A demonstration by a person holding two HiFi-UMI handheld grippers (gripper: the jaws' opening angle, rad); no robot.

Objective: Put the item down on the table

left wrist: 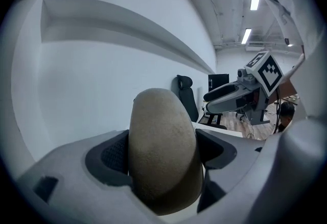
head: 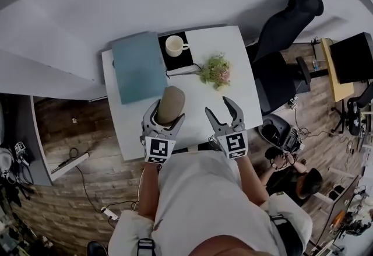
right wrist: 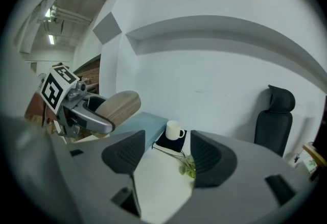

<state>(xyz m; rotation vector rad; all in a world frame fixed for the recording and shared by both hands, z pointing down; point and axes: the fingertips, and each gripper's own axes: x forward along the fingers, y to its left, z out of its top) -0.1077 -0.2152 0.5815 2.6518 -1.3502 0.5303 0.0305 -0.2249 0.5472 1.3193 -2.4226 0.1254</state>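
My left gripper (head: 163, 112) is shut on a tan, rounded, stone-like item (head: 170, 104), held above the front of the white table (head: 236, 77). In the left gripper view the item (left wrist: 162, 151) fills the space between both pads. The right gripper view shows it (right wrist: 118, 107) from the side, sticking out past the left gripper's jaws. My right gripper (head: 224, 114) hangs open beside it over the table's front right part, with nothing between its fingers (right wrist: 164, 155).
At the back of the table lie a blue-grey flat box (head: 139, 66), a white mug (head: 175, 45) on a black mat, and a small green plant (head: 215, 70). A black office chair (head: 280, 33) stands to the right. A person crouches on the floor at lower right.
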